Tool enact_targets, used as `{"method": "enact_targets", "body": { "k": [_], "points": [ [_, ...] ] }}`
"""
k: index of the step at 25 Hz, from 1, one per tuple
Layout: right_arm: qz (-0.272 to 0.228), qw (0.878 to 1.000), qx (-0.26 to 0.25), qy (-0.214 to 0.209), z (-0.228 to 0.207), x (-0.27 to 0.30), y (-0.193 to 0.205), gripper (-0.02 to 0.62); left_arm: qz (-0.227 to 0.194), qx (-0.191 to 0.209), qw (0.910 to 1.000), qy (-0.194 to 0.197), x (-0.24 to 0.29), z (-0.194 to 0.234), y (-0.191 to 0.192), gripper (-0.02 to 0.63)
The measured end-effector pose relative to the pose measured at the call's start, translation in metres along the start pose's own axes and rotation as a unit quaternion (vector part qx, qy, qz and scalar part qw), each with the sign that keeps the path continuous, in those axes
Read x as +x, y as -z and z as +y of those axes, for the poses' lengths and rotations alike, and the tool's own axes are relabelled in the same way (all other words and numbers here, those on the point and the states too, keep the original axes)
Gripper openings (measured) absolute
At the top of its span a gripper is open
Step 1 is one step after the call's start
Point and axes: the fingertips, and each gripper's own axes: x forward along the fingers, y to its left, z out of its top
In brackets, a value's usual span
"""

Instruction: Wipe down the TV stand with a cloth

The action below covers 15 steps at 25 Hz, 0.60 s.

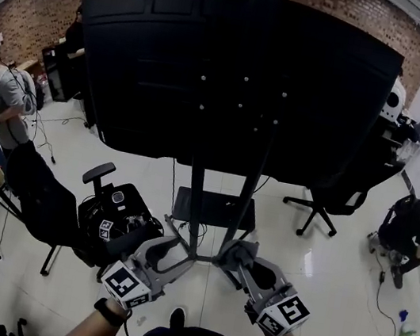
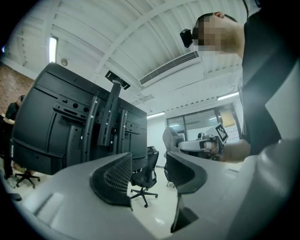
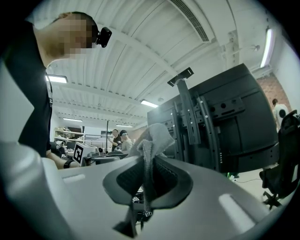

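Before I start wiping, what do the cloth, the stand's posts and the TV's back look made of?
Cloth: soft grey woven or knit fabric, folds and a stitched edge showing, pinched in the right tongs.
Posts: probably metal, black satin paint; straight thin bars.
TV back: likely moulded black plastic, matte, with ribs and screw points.

The TV stand (image 1: 225,182) is black throughout, as is the screen back (image 1: 234,79) it bears. The cloth (image 3: 157,136) is light grey. The left gripper (image 2: 149,176) and right gripper (image 3: 149,180) are pale grey, black and ribbed inside the jaws; their cubes (image 1: 127,284) show black square markers on white. The floor (image 1: 323,256) is glossy white, the wall (image 1: 38,4) red-brown brick
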Motion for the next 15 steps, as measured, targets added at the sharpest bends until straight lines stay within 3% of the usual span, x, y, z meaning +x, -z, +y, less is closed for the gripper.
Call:
{"method": "enact_targets", "body": {
  "k": [7,15],
  "points": [
    [-0.009,1.0,-0.003,0.025,-0.027,0.071,-0.006,0.032,0.004,0.007,0.9992,0.039,0.019,0.071,-0.005,0.25],
    [-0.007,0.999,0.0,0.04,-0.049,0.095,-0.004,0.032,0.008,0.003,0.9982,0.059,0.039,0.093,-0.003,0.25]
  ]
}}
